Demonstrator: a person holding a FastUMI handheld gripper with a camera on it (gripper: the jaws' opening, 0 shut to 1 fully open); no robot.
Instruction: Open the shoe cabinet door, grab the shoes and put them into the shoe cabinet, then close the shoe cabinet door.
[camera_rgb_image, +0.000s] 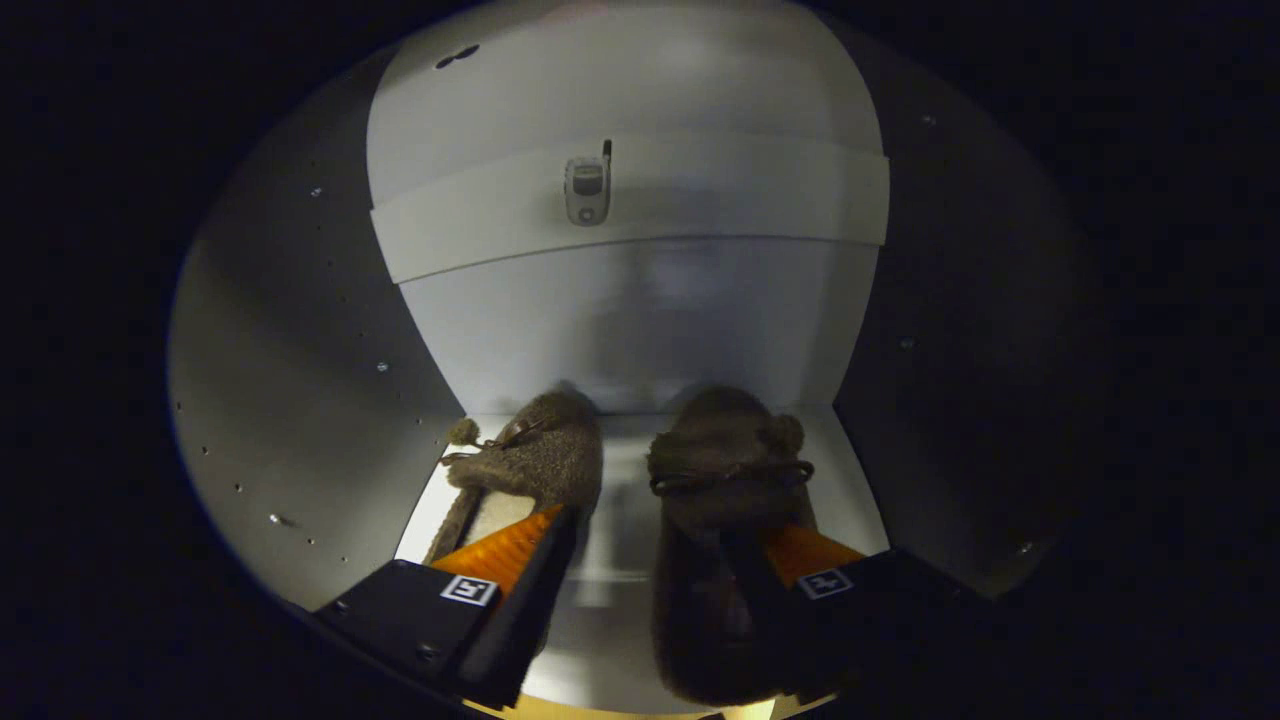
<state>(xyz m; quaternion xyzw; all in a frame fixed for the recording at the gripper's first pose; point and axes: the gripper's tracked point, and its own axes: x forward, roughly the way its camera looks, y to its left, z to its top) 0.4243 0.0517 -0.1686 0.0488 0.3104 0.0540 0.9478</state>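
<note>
Brown slippers (640, 480) side by side in shoe cabinet (300, 400) — tongs (665, 545) apart, gripping nothing.

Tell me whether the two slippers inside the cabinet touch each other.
Apart. The gripper view shows bare white shelf between the left slipper and right slipper; the open claw straddles them.

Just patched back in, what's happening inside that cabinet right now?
The gripper is reaching into the white shoe cabinet. Two brown fuzzy slippers sit side by side on its floor, toes toward the back wall. The fingers are spread, one over each slipper, gripping neither. A small phone-like device rests on the shelf above.
</note>
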